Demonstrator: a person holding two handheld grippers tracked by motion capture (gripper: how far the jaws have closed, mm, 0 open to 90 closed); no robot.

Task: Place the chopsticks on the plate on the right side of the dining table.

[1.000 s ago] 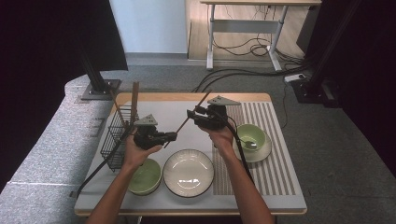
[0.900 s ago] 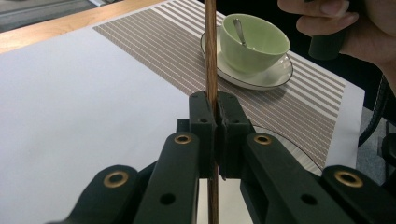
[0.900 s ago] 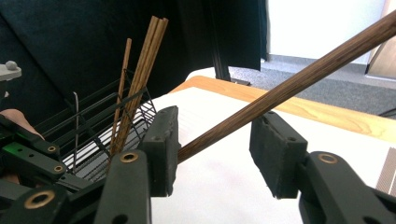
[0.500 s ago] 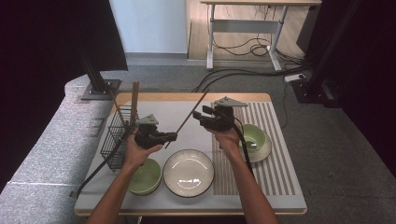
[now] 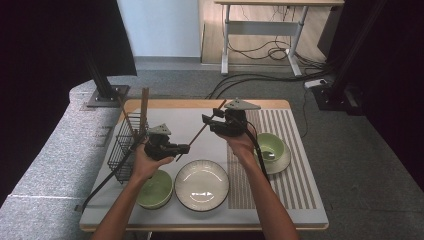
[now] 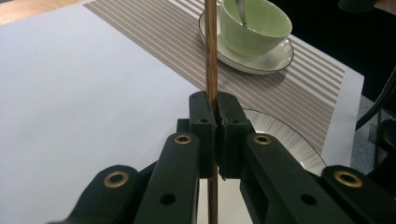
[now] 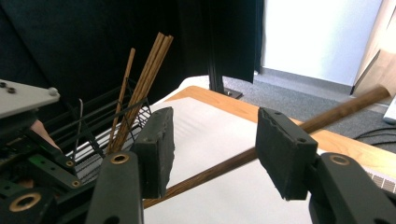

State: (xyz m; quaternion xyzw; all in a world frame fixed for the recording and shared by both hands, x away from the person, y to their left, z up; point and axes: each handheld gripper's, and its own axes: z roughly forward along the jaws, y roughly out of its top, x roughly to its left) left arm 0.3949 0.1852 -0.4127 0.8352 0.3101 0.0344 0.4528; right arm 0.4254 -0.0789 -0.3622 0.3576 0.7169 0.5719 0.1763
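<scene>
No writing, label, brand mark, number or sign can be read in any view. The striped placemat (image 5: 280,165), the green bowls and the wire basket (image 5: 122,145) at the left of the frame carry patterns and plain surfaces only, no lettering.

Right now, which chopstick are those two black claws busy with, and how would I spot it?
Start at the white mat on the table, above the round plate. The chopstick slants in the air there, pinched by the left gripper and passing between the right gripper's open jaws. The other chopsticks stand in the wire basket.
</scene>
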